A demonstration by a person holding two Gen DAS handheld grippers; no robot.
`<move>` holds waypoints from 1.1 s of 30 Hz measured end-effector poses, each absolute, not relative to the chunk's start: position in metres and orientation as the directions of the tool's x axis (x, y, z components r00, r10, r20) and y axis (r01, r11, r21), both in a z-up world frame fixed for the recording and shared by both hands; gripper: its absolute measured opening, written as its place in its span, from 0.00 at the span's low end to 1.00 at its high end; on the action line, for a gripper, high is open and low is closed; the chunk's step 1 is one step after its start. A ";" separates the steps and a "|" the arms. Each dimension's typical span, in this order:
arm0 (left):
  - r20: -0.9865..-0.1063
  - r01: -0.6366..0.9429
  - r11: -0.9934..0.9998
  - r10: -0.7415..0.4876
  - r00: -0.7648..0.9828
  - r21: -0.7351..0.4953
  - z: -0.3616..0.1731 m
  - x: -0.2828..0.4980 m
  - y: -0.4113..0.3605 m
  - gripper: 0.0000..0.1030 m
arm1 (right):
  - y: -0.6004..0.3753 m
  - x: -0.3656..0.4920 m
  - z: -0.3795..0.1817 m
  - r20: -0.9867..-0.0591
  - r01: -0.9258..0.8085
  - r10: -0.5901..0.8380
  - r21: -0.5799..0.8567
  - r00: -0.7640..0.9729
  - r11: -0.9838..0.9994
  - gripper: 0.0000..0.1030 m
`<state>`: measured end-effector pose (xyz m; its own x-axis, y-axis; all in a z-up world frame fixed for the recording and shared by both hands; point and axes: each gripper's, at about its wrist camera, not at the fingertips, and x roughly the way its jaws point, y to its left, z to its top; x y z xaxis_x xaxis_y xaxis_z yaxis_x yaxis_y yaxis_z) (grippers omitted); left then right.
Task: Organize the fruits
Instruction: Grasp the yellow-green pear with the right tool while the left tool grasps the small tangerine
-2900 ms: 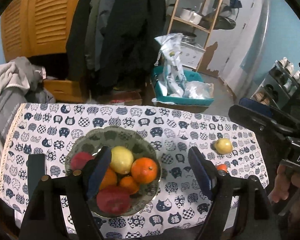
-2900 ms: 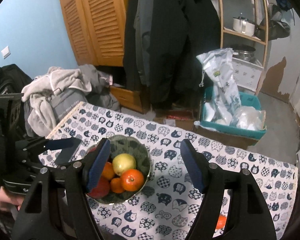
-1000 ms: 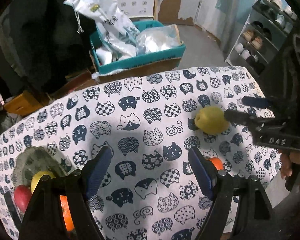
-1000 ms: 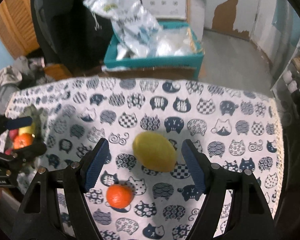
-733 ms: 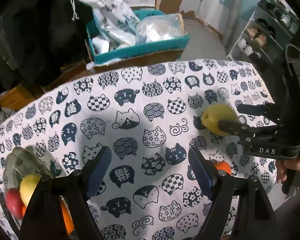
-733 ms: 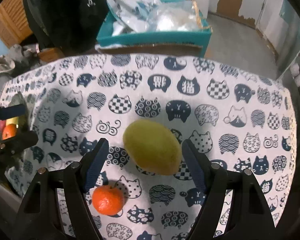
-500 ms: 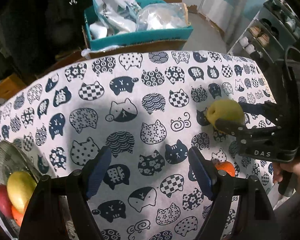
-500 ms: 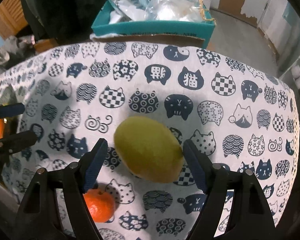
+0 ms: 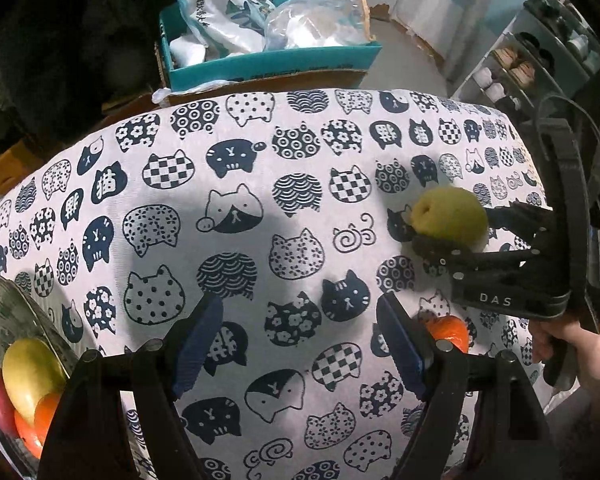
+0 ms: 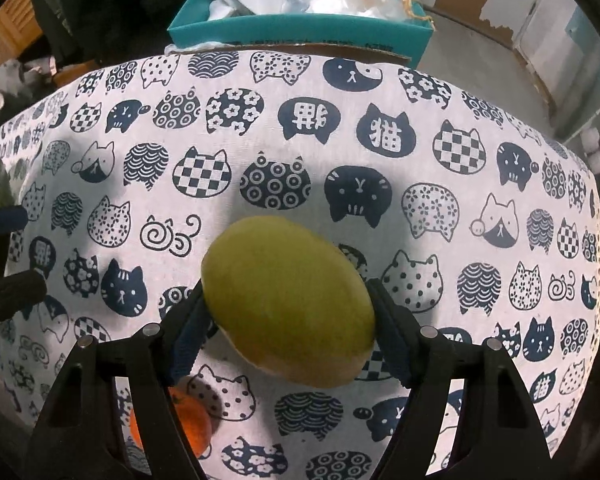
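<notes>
While right gripper (image 10: 287, 320) closes around one lemon (image 10: 287, 300) | left gripper (image 9: 300, 340) wide, empty | one tangerine (image 9: 448, 330) beside

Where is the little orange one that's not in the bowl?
The small orange lies on the cat-print tablecloth, just in front of the yellow-green fruit. It shows low left in the right wrist view.

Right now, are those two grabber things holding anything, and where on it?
The right gripper is closing on the yellow-green fruit, its pads at the fruit's two sides, still on the tablecloth. The left gripper is open and holds nothing.
</notes>
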<state>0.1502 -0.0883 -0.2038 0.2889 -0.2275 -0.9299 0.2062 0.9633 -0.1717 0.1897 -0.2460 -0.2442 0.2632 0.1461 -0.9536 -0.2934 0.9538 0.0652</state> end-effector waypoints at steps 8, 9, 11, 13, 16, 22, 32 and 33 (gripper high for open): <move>-0.920 0.241 0.945 -0.284 0.270 -0.221 -0.196 0.137 -0.110 0.78 | -0.276 0.165 -0.216 -0.927 -0.197 0.172 0.109 0.335 0.974 0.70; -0.919 0.253 0.941 -0.292 0.266 -0.225 -0.196 0.134 -0.115 0.78 | -0.278 0.162 -0.211 -0.924 -0.190 0.173 0.113 0.342 0.975 0.69; -0.917 0.273 0.934 -0.302 0.258 -0.231 -0.195 0.129 -0.125 0.78 | -0.285 0.156 -0.202 -0.917 -0.173 0.179 0.124 0.355 0.977 0.67; -0.918 0.290 0.927 -0.311 0.247 -0.237 -0.196 0.124 -0.134 0.78 | -0.291 0.148 -0.196 -0.915 -0.158 0.187 0.138 0.358 0.978 0.65; -0.919 0.300 0.920 -0.323 0.226 -0.250 -0.200 0.118 -0.145 0.78 | -0.300 0.138 -0.197 -0.918 -0.151 0.188 0.143 0.349 0.978 0.63; -0.926 0.339 0.907 -0.327 0.191 -0.251 -0.208 0.104 -0.168 0.78 | -0.313 0.125 -0.215 -0.936 -0.111 0.179 0.152 0.303 0.982 0.63; -0.940 0.366 0.899 -0.309 0.147 -0.238 -0.234 0.095 -0.193 0.78 | -0.331 0.114 -0.222 -0.936 -0.064 0.221 0.212 0.275 0.975 0.63; -0.941 0.370 0.899 -0.306 0.143 -0.236 -0.237 0.095 -0.194 0.78 | -0.333 0.112 -0.222 -0.935 -0.062 0.227 0.218 0.274 0.974 0.63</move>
